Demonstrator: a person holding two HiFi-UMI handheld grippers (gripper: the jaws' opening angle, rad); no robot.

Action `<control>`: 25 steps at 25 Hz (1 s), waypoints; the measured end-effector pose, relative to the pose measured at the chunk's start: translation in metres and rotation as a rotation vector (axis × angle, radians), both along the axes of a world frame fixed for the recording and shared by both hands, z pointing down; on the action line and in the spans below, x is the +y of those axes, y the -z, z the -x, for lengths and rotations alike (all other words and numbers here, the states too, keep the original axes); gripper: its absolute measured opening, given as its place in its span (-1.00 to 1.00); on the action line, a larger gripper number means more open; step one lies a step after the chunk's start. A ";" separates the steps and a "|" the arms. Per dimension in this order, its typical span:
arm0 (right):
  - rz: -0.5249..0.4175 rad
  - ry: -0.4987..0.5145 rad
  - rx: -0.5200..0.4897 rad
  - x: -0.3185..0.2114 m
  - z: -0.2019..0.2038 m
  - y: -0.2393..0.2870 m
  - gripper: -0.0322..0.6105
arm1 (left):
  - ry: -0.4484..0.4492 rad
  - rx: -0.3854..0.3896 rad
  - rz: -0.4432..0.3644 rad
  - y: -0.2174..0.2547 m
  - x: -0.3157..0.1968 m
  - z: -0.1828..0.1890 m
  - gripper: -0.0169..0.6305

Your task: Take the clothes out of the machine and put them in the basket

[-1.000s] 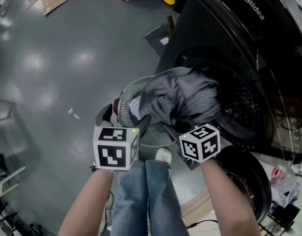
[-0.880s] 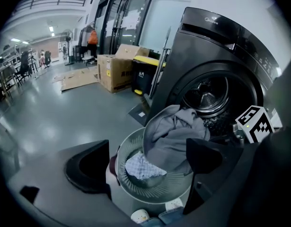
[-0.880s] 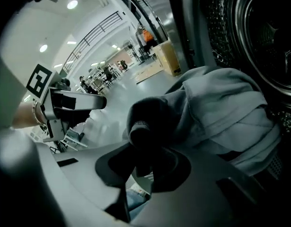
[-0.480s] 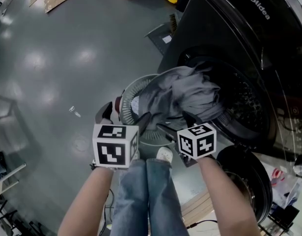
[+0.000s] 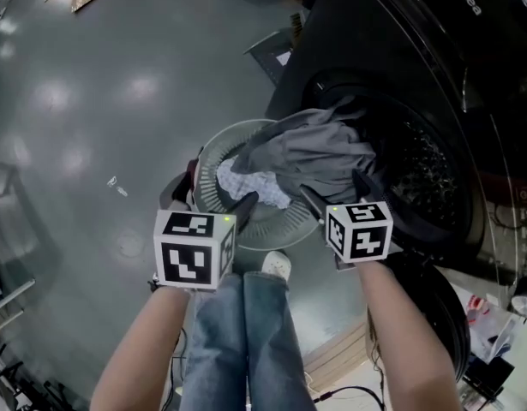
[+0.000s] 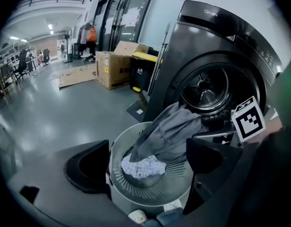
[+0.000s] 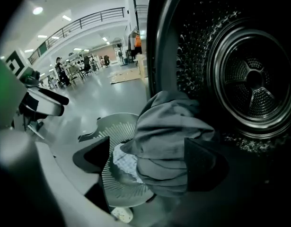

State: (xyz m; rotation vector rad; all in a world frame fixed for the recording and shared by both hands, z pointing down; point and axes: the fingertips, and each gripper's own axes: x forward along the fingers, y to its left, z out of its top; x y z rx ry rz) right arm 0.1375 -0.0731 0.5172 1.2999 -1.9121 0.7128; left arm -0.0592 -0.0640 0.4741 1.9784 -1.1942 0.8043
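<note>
**Grey garment half out, both tongs spread**

The grey garment (image 5: pixel 319 148) hangs out of the washer (image 5: pixel 469 101) mouth. It drapes over the far rim of the basket (image 5: pixel 210 157), and its lower end lies inside. The basket stands on the floor (image 5: pixel 83 101) just in front of the washer. A pale patterned cloth (image 5: pixel 253 183) lies in its bottom, partly under the garment's end.

The right gripper (image 7: pixel 149 161) points steeply down at the garment, next to the drum (image 7: pixel 251 79). Its jaws have just been opening and now stand wide apart. The bunched garment fills the gap between them, but neither pad presses on it. Whether the right-hand pad grazes the fabric I cannot tell.

The left gripper (image 6: pixel 150 161) hangs over the near side of the basket, also tilted down. Its jaws are spread wide and hold nothing. The basket's slatted wall and the patterned cloth show between them, well beyond the tips.

In the head view the two grippers sit side by side above the person's jeans (image 5: pixel 246 332) and a pale shoe (image 5: pixel 276 266). The washer door (image 5: pixel 430 315) stands open at lower right. A cardboard box (image 6: pixel 114 67) stands further off on the floor, beside the washer
</note>
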 end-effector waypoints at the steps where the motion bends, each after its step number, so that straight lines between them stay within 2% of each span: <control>1: -0.015 -0.007 0.028 -0.005 -0.010 0.000 0.57 | -0.004 0.000 0.002 -0.002 0.000 -0.002 0.63; 5: -0.046 -0.038 0.126 -0.025 -0.044 -0.005 0.56 | -0.014 -0.003 0.013 -0.012 -0.001 -0.010 0.63; 10: 0.014 -0.012 0.212 -0.044 -0.067 -0.023 0.57 | -0.030 -0.006 0.029 -0.025 -0.006 -0.021 0.63; 15: 0.113 0.013 0.267 -0.055 -0.076 -0.047 0.56 | -0.035 -0.011 0.035 -0.034 -0.015 -0.025 0.63; 20: 0.227 -0.084 0.238 -0.054 -0.087 -0.074 0.56 | -0.036 0.009 0.033 -0.040 -0.019 -0.030 0.63; 25: 0.214 -0.088 0.306 -0.058 -0.090 -0.084 0.56 | -0.029 0.021 0.042 -0.044 -0.021 -0.028 0.63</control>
